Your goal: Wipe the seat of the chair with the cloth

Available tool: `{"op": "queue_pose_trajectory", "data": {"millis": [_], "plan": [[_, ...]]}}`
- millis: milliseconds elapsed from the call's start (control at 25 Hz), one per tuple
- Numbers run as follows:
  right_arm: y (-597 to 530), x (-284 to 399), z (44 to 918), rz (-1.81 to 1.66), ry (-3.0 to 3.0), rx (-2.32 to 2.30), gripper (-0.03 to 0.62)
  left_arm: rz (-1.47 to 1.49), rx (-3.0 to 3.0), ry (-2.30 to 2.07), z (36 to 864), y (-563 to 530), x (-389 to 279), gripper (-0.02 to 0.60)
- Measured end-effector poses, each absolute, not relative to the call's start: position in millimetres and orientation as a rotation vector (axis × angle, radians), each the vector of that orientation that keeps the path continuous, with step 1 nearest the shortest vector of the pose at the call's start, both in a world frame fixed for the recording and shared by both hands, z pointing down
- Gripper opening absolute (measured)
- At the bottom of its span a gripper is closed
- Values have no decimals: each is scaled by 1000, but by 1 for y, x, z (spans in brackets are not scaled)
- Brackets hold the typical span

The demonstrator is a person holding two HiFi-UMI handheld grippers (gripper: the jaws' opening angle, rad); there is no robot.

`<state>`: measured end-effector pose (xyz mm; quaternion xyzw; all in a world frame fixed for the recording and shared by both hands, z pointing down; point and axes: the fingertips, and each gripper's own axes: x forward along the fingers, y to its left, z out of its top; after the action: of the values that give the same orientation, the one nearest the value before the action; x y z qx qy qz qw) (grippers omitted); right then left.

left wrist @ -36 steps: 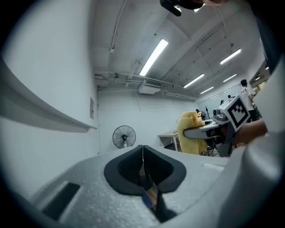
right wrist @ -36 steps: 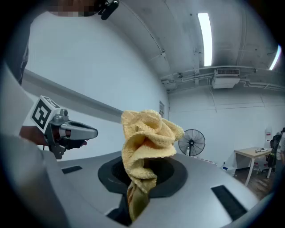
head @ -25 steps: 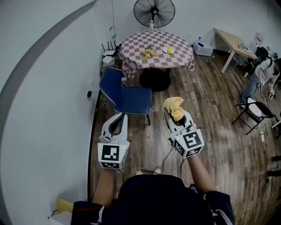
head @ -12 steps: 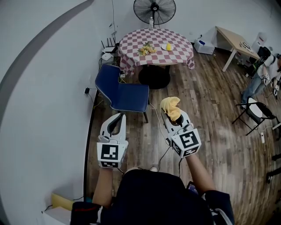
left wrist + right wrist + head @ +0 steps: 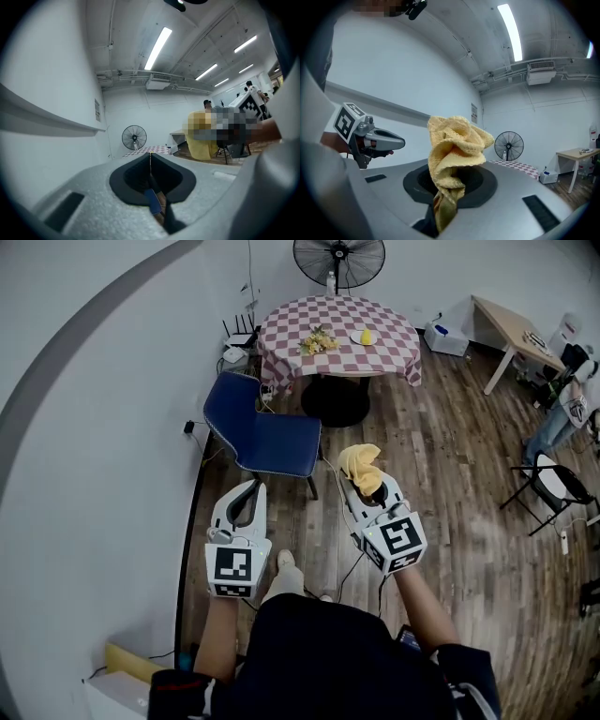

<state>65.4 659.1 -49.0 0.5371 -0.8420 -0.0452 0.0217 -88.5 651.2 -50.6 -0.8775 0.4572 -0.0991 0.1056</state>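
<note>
A blue chair (image 5: pixel 264 437) stands by the wall, ahead of both grippers, its seat bare. My right gripper (image 5: pixel 364 486) is shut on a bunched yellow cloth (image 5: pixel 362 468), which sticks up from its jaws (image 5: pixel 457 154) in the right gripper view. To its left my left gripper (image 5: pixel 246 501) is held level, jaws shut with nothing between them (image 5: pixel 151 161). Both grippers hang above the wood floor, short of the chair's front edge. The chair's blue shows through the left gripper's jaw opening (image 5: pixel 153 200).
A round table with a checked cloth (image 5: pixel 339 334) stands behind the chair, a standing fan (image 5: pixel 338 261) beyond it. Cables and a socket (image 5: pixel 190 427) run along the wall at left. A black folding chair (image 5: pixel 553 489), a wooden desk (image 5: pixel 511 334) and a person (image 5: pixel 565 409) are at right.
Both grippers have come a little nearer the chair and sunk slightly. The person's foot now shows on the floor between the arms. The cloth stays in the right gripper.
</note>
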Motion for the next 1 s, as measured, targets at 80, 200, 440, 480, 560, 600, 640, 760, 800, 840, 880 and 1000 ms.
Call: {"op": "queue_pose_trajectory", "data": {"millis": [80,200,440,480,560,600,640,760,800,840,880,1000], "plan": [[651,69,-48,-131,-2614,1662,49,-299,-2584,1342,-51,643,-84,18],[633,74,-41,-120,-2607,1661,49,-306,-2575,1321,-49,627,-74,18],[578,76,-30,-96,-2577,1663,49,-299,-2595,1297,-41,570,-68,18],[567,75,-28,-88,-2570,1661,49,-289,-2606,1296,-40,558,-67,18],[541,73,-26,-71,-2558,1657,51,-276,-2622,1285,-40,532,-66,18],[528,72,-26,-67,-2550,1657,51,-274,-2628,1276,-40,519,-65,18],[514,71,-26,-64,-2541,1658,51,-273,-2633,1269,-41,504,-65,18],[470,67,-30,-54,-2531,1669,51,-270,-2655,1257,-44,458,-67,18],[456,65,-33,-50,-2532,1671,51,-269,-2662,1251,-46,444,-69,18],[442,62,-34,-46,-2533,1672,51,-268,-2665,1245,-48,430,-70,18],[428,60,-36,-43,-2532,1672,51,-266,-2665,1240,-50,417,-72,18],[385,54,-39,-41,-2524,1681,51,-268,-2652,1232,-57,375,-80,18]]}}
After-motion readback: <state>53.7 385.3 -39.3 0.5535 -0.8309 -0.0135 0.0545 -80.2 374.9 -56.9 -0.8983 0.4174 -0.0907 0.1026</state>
